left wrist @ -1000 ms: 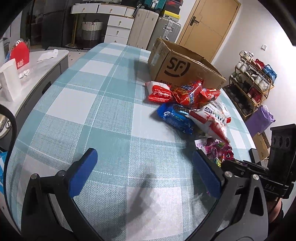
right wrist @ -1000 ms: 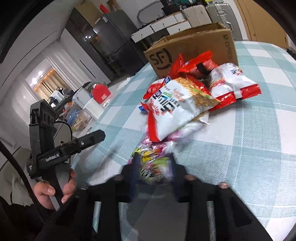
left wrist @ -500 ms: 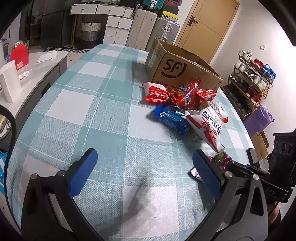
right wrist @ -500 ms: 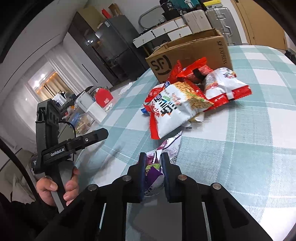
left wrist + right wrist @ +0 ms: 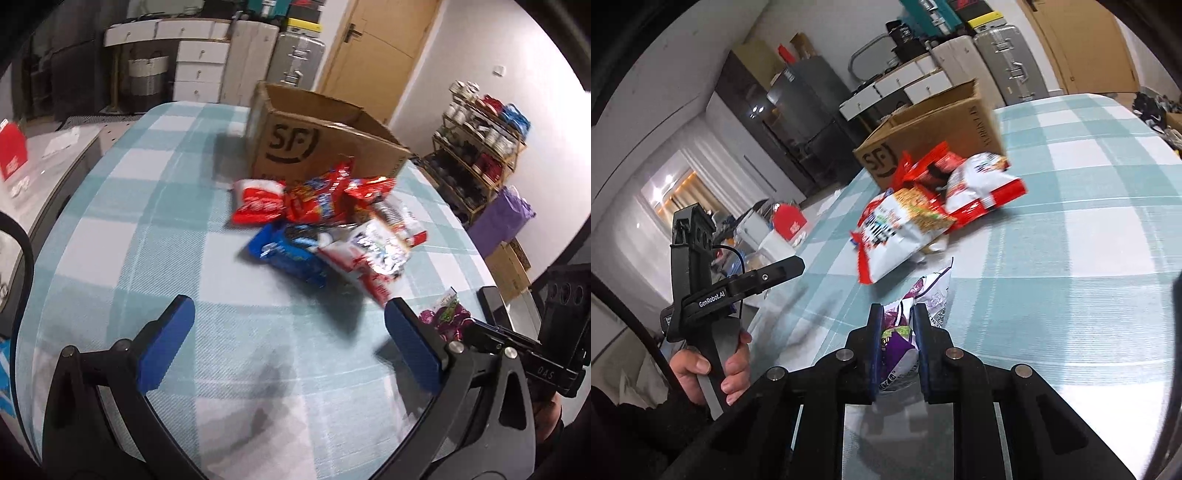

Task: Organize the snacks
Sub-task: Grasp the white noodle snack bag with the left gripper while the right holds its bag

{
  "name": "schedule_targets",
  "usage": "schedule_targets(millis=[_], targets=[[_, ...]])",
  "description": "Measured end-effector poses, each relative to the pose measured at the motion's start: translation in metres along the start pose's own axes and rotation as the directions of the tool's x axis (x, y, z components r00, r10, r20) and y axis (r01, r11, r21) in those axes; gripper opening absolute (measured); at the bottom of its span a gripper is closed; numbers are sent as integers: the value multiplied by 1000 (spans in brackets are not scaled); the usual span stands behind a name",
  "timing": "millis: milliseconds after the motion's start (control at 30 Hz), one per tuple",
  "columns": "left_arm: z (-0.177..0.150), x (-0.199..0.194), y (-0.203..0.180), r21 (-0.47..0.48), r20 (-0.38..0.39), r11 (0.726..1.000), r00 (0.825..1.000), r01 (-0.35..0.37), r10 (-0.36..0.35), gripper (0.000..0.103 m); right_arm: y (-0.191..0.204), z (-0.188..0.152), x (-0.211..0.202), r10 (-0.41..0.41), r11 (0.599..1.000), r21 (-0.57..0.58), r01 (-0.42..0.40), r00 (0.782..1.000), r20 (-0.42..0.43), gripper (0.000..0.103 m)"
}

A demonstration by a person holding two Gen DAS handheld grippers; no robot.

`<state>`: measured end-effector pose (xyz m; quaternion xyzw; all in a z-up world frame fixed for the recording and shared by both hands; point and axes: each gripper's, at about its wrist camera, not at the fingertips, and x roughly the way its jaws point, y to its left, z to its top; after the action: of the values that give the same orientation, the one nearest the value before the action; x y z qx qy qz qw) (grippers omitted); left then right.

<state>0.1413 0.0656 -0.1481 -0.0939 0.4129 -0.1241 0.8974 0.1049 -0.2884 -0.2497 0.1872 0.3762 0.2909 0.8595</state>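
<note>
the small purple and white foil snack packet (image 5: 905, 332) sits pinched between the two blue pads of the right tool (image 5: 896, 314), whose jaws are drawn in close on it; the packet's upper end sticks out past the fingertips toward the pile. in the left wrist view the same packet (image 5: 445, 319) shows at the right edge, next to the right tool's black finger. whether it hangs clear of the cloth or brushes it cannot be told.

just beyond it on the bench covered in a teal and white checked cloth (image 5: 1071, 221) lies the heap of snacks: a white and red noodle-print bag (image 5: 897, 229) nearest, a white bag with red ends (image 5: 982, 184) behind it, a blue biscuit pack (image 5: 288, 251) on the left side of the heap, a red and white pouch (image 5: 258, 201) and a red crinkled chip bag (image 5: 321, 195) further back, the bags overlapping. behind the heap, touching its far bags, stands an open brown cardboard box printed "sf" (image 5: 317, 144).

the left tool (image 5: 288, 328) hovers over bare cloth, well apart from the heap, its blue-padded jaws spread wide with nothing between them. the person's left hand (image 5: 709, 365) grips its black handle.

a shoe rack (image 5: 476, 155) stands by the wall to the right.
</note>
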Motion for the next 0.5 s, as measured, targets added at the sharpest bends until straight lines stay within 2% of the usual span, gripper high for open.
schedule_targets(millis=[200, 333, 500], targets=[[20, 17, -30, 74, -39, 995, 998, 60, -57, 103, -19, 4, -6, -32, 999, 43, 31, 999, 6, 15], [32, 31, -51, 143, -56, 988, 997, 60, -53, 103, -25, 4, -6, -37, 998, 48, 36, 999, 8, 15], [44, 53, -72, 222, -114, 971, 992, 84, -59, 103, -31, 6, -4, -47, 997, 55, 46, 999, 16, 15]])
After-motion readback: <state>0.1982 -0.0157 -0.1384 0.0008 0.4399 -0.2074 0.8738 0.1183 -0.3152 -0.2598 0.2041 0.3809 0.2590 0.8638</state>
